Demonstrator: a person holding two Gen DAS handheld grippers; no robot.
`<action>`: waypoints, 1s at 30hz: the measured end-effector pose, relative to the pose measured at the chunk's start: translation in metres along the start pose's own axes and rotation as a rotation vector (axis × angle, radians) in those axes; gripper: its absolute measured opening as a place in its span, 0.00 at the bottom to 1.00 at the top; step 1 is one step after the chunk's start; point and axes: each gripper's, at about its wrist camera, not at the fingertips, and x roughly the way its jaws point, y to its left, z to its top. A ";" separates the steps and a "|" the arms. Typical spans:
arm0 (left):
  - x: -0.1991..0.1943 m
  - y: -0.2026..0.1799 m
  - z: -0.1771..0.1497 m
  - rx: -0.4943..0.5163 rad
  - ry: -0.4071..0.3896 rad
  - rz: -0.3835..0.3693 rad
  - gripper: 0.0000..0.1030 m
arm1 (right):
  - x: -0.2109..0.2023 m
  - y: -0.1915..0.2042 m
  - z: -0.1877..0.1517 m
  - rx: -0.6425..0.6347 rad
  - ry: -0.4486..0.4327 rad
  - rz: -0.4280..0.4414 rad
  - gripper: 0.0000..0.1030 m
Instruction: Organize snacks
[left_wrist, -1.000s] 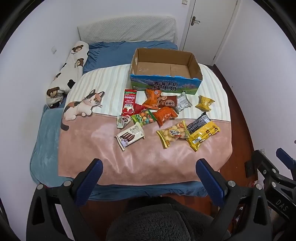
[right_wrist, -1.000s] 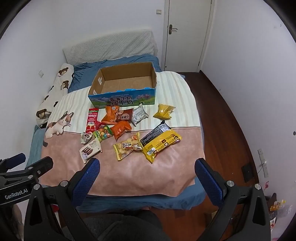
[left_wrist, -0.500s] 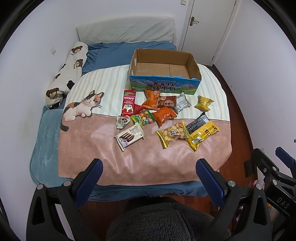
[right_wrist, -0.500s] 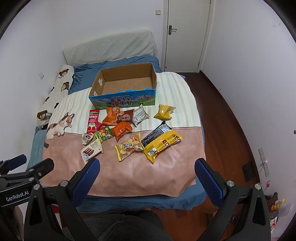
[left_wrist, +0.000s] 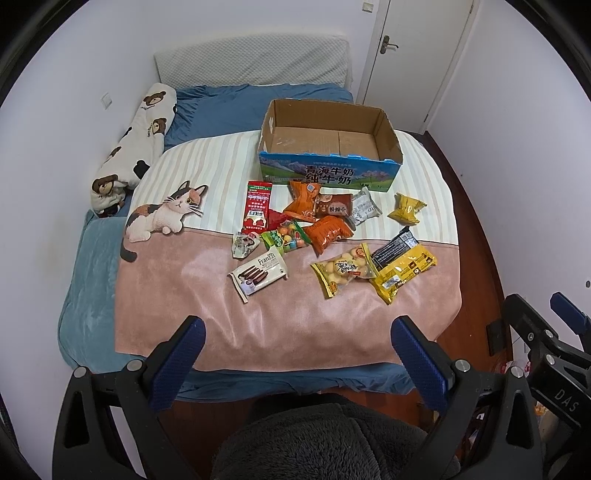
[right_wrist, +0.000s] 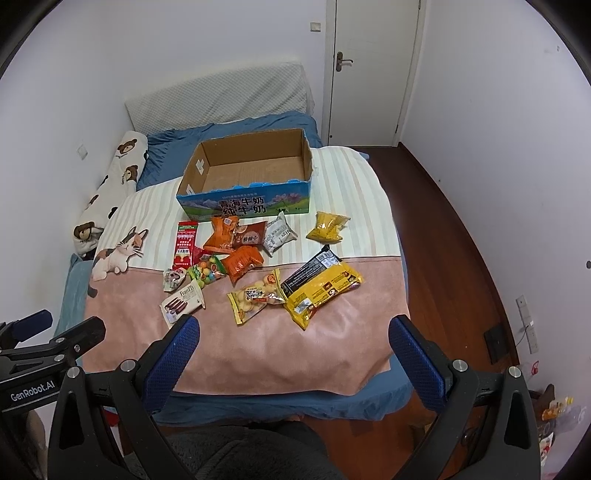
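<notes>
Several snack packets lie on the bed blanket (left_wrist: 280, 317): a white Franzzi wafer pack (left_wrist: 258, 273), a red stick pack (left_wrist: 257, 211), orange bags (left_wrist: 327, 232), a yellow ball-snack bag (left_wrist: 343, 268), a big yellow bag (left_wrist: 402, 271) and a small yellow bag (left_wrist: 406, 208). An empty cardboard box (left_wrist: 328, 146) with a blue printed front stands behind them, also in the right wrist view (right_wrist: 251, 173). My left gripper (left_wrist: 297, 334) and my right gripper (right_wrist: 293, 334) are both open and empty, held above the foot of the bed, well short of the snacks.
A bear-print pillow (left_wrist: 136, 147) lies along the left wall. A grey headboard cushion (left_wrist: 255, 62) and a white door (right_wrist: 373, 66) are at the back. Wooden floor (right_wrist: 443, 236) runs along the bed's right side. My dark fuzzy sleeve fills the bottom.
Both views have shifted very slightly; the bed and snacks sit a little lower in the frames. Nothing was touched and the jaws stayed open.
</notes>
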 end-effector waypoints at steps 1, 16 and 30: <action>0.000 0.000 0.000 -0.002 0.000 0.001 1.00 | -0.001 -0.001 0.000 0.001 0.000 0.002 1.00; 0.000 0.000 0.003 -0.005 0.000 -0.004 1.00 | 0.001 -0.001 0.008 -0.004 -0.004 0.004 1.00; 0.001 0.000 0.005 -0.007 -0.004 -0.006 1.00 | -0.001 0.002 0.011 -0.013 -0.013 0.004 1.00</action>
